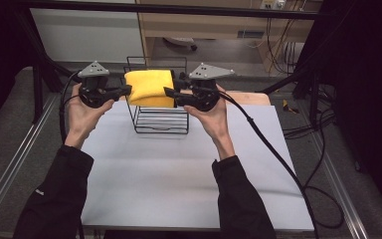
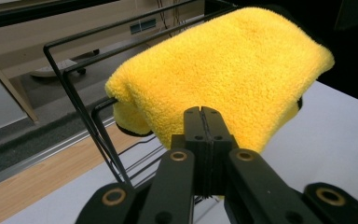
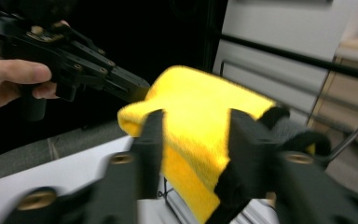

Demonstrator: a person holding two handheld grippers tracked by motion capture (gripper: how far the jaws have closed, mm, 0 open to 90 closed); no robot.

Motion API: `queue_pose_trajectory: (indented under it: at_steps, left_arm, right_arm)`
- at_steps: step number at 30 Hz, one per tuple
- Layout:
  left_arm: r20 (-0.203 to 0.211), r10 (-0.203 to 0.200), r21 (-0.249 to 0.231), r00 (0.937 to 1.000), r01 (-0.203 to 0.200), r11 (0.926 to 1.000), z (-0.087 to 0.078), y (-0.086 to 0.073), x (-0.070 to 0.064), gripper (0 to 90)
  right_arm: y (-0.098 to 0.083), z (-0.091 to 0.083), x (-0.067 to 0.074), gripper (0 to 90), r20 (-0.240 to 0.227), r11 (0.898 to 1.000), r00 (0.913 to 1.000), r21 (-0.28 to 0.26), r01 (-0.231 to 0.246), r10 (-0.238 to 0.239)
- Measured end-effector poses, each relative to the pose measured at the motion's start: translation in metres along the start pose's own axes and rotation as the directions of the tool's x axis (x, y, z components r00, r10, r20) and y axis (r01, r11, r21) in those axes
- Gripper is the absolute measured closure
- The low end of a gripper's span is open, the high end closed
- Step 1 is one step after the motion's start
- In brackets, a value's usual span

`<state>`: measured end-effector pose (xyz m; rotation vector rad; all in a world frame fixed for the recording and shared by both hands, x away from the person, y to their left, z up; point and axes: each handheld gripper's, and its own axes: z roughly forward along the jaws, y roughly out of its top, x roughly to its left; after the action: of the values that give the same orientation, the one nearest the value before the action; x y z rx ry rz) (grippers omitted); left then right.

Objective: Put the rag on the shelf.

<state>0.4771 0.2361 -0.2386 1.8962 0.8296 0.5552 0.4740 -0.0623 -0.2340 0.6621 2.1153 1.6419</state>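
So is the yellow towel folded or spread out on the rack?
Folded. The towel lies as a thick doubled bundle draped over the wire rack's top bars, its rolled edge showing in the left gripper view.

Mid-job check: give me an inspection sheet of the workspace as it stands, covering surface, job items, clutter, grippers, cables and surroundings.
Surface: pale grey table sheet, bare in front of the rack.
Job's things: fluffy yellow microfibre cloth folded and draped over the top of the black wire rack at the table's far edge.
Clutter: nothing seen.
Grippers: left gripper has its jaws pressed together, tip at the cloth's near edge, no cloth seen between them; right gripper has its jaws either side of the cloth's end, and the blur hides whether the pads press on it.
Cables: black cable trails from the right gripper across the table and off its right side.
Surroundings: wooden cabinet beyond the table; dark surrounds.
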Motion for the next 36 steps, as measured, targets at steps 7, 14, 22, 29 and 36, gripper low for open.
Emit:
queue_pose_trajectory:
  at_steps: [7, 14, 22, 29, 36]
  left_arm:
    - [-0.022, 0.008, 0.020, 0.9997, -0.007, 0.9998, 0.011, -0.013, -0.002, 89.9]
    - [-0.050, 0.000, 0.000, 0.9987, 0.000, 1.0000, 0.025, -0.022, -0.002, 89.8]
    - [-0.031, -0.020, -0.049, 0.9993, 0.018, 0.9986, 0.012, -0.024, -0.002, 86.2]
    - [-0.034, -0.019, -0.026, 0.9992, 0.018, 0.9995, -0.004, -0.035, -0.005, 68.3]
    - [-0.047, -0.005, 0.038, 0.9989, 0.007, 0.9992, -0.012, -0.055, -0.011, 42.8]
  right_arm:
    - [-0.016, 0.023, -0.009, 90.0, 0.049, 0.993, 0.9978, 0.102, -0.051, 0.046]
    - [-0.026, 0.039, -0.016, 90.0, 0.095, 0.990, 0.9940, 0.128, -0.067, 0.055]
    - [-0.024, 0.023, -0.008, 69.5, 0.067, 0.995, 0.9968, 0.083, -0.050, 0.044]
    - [-0.022, -0.012, -0.005, 40.1, 0.082, 0.996, 0.9938, 0.041, -0.079, 0.075]
    - [-0.032, -0.038, -0.010, 17.2, 0.106, 0.991, 0.9890, 0.069, -0.111, 0.103]
